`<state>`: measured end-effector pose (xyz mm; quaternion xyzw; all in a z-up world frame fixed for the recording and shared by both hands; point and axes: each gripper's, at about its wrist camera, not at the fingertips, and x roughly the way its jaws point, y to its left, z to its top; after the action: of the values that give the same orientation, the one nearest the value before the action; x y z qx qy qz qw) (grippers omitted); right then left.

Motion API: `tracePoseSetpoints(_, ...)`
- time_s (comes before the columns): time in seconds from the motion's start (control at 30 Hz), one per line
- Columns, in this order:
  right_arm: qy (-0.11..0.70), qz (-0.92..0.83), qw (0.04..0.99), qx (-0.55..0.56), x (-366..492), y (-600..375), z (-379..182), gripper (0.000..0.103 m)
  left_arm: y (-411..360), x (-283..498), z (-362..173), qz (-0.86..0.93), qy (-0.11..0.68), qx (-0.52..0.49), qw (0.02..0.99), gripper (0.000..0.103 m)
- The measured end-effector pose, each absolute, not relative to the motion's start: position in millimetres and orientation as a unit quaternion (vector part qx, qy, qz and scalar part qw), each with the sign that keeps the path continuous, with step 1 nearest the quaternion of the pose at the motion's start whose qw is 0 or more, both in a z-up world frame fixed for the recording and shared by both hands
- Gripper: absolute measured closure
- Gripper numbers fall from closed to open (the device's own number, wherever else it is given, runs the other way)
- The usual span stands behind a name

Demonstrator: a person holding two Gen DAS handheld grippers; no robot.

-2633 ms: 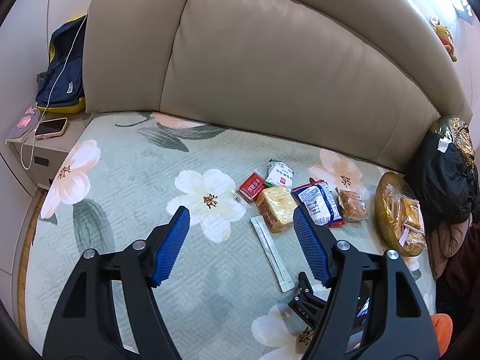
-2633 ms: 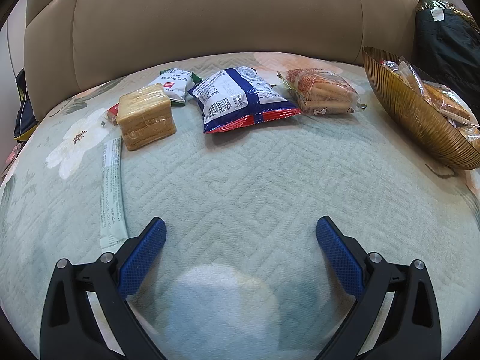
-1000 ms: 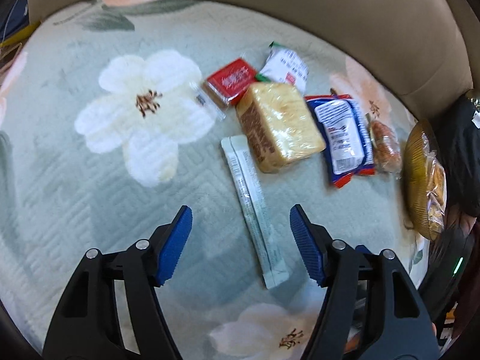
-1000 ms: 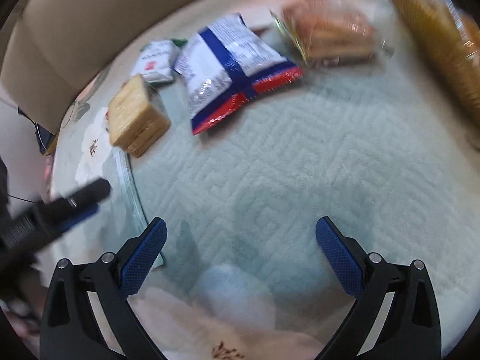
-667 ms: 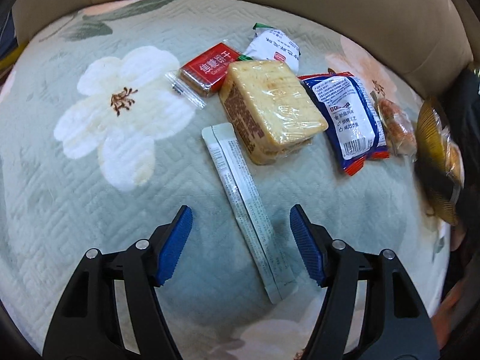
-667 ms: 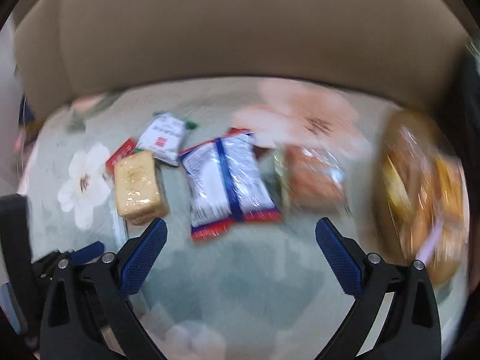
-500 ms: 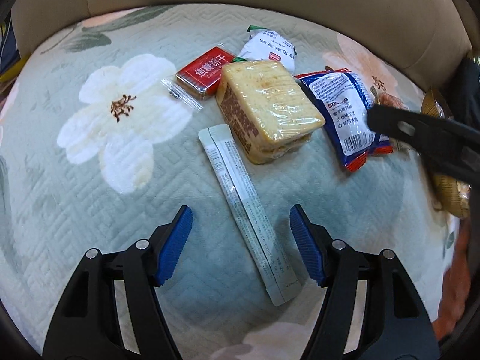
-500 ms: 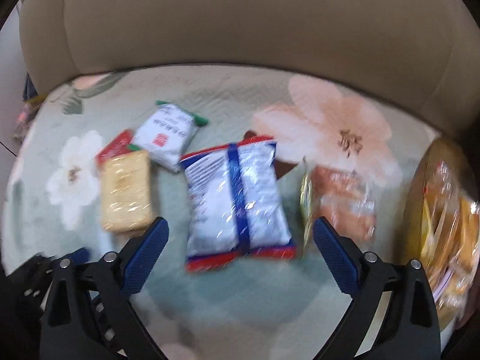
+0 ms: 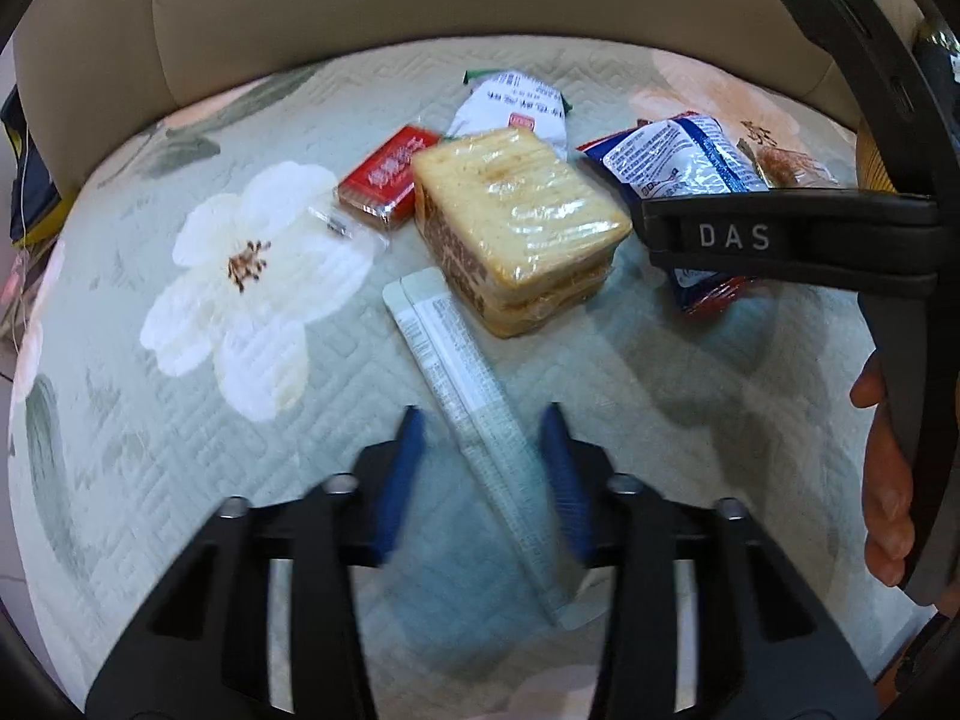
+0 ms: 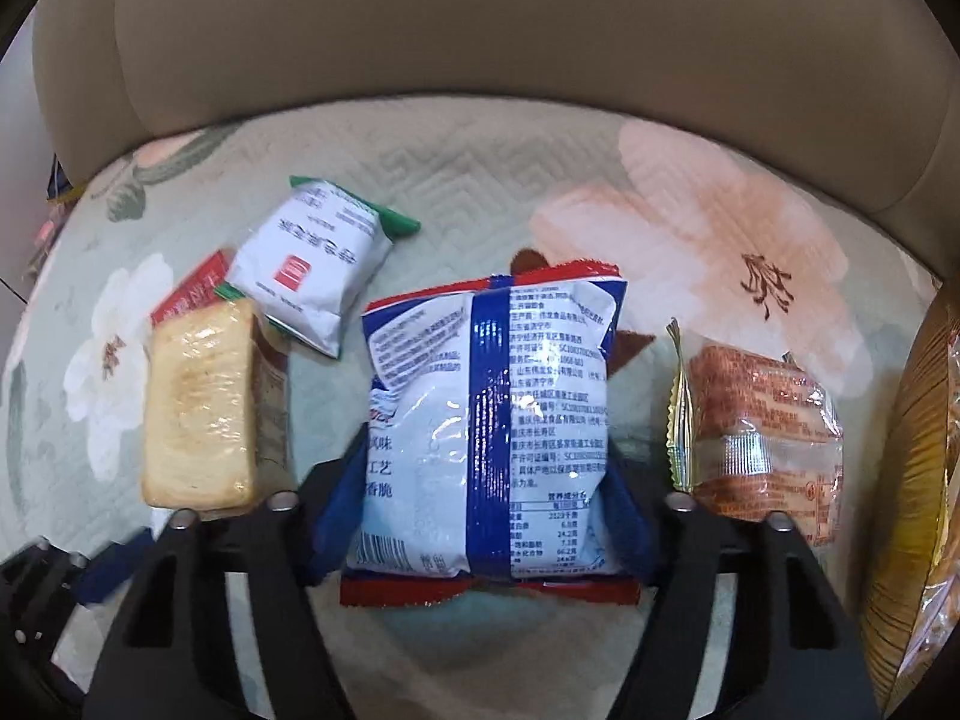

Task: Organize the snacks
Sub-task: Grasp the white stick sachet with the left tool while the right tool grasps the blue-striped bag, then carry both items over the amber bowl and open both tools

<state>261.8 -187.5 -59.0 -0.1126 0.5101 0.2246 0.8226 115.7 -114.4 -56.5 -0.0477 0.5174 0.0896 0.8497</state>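
Snacks lie in a loose row on a pale green quilted bed cover (image 9: 150,420) printed with big white and pink flowers, a tan padded headboard (image 10: 480,30) curving behind them. Farthest left sits a small red packet (image 9: 387,177), touching the clear-wrapped stack of toast slices (image 9: 516,222); behind those two rests a white pouch with green ends (image 10: 312,267). Just in front of the toast, a long white stick sachet (image 9: 474,414) runs diagonally toward the camera, and the left gripper (image 9: 483,462) straddles its lower half with its blue-padded jaws part-way closed on either side; the pads are motion-blurred, so I cannot tell whether they touch the sachet yet. Next along is the blue, white and red crisp bag (image 10: 492,420), lying flat with its printed back up. The right gripper (image 10: 480,516) has its jaws pressed against both sides of this bag, pinching it near the bottom edge. Right of the bag lies a clear-wrapped orange pastry (image 10: 762,432), and at the far right edge stands a ribbed golden bowl (image 10: 906,480) holding more wrapped snacks.
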Motion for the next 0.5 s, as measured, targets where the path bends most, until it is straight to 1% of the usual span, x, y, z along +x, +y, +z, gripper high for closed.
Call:
tracePoseSetpoints(0.17,0.522,0.237,0.816,-0.069,251,-202,-50,0.039,-98,111,-54,0.073,0.509,-0.076,0.854,0.08)
tracePoseSetpoints(0.27,0.523,0.243,0.815,-0.054,242,-210,-33,0.039,-79,103,-46,0.037,0.506,-0.154,0.848,0.082)
tracePoseSetpoints(0.3,0.52,0.243,0.817,-0.053,239,-213,-26,0.039,-76,99,-42,0.03,0.501,-0.164,0.849,0.084)
tracePoseSetpoints(0.5,0.504,0.241,0.829,-0.038,212,-242,20,0.039,-84,83,-3,-0.022,0.469,-0.174,0.866,0.085)
